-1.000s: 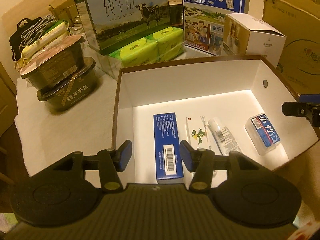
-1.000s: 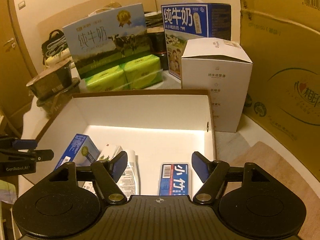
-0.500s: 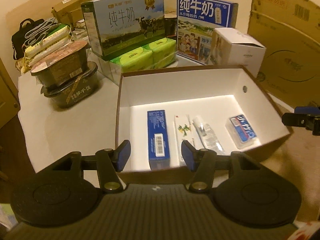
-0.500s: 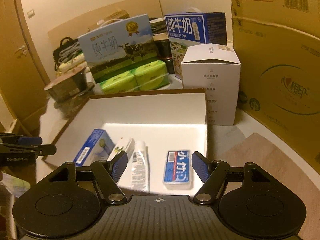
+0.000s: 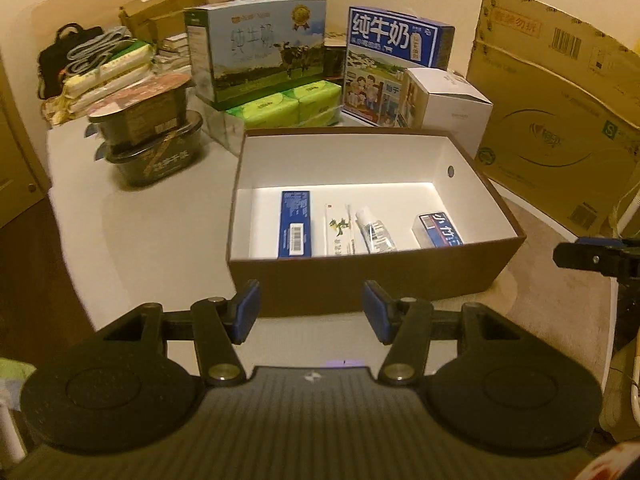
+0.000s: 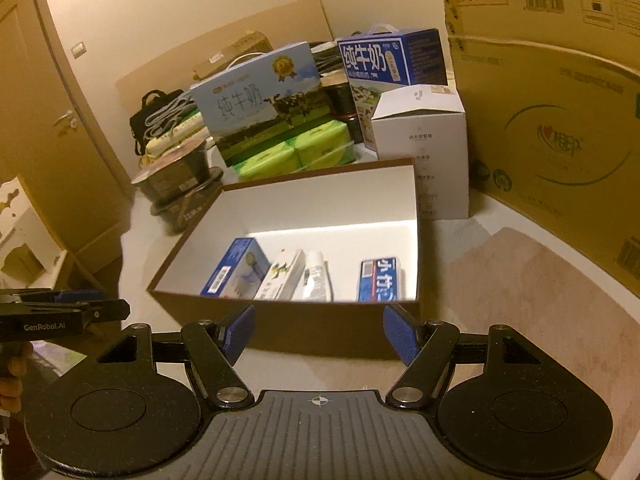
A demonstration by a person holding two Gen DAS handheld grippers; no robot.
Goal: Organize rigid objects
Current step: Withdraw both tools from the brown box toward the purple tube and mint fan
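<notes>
A brown open box [image 5: 360, 280] [image 6: 320, 328] with a white inside sits on the white table. Lying side by side in it are a blue carton [image 5: 295, 224] [image 6: 236, 274], a white carton with a green print [image 5: 338, 230] [image 6: 282, 274], a white tube [image 5: 374, 230] [image 6: 318, 276] and a blue-labelled clear case [image 5: 438, 230] [image 6: 378, 280]. My left gripper [image 5: 312, 316] hangs open and empty just in front of the box's near wall. My right gripper [image 6: 318, 334] is open and empty too, in front of the same wall.
Behind the box stand two milk cartons [image 5: 264, 44] [image 5: 394, 60], green tissue packs [image 5: 284, 106] and a white box [image 5: 452, 106]. Stacked dark food tubs [image 5: 152, 140] sit left of it. A big cardboard carton [image 5: 560, 120] stands at right, a door [image 6: 44, 120] at left.
Both grippers have drawn back and up from over the box's inside to in front of its near wall. The items in the box lie as before.
</notes>
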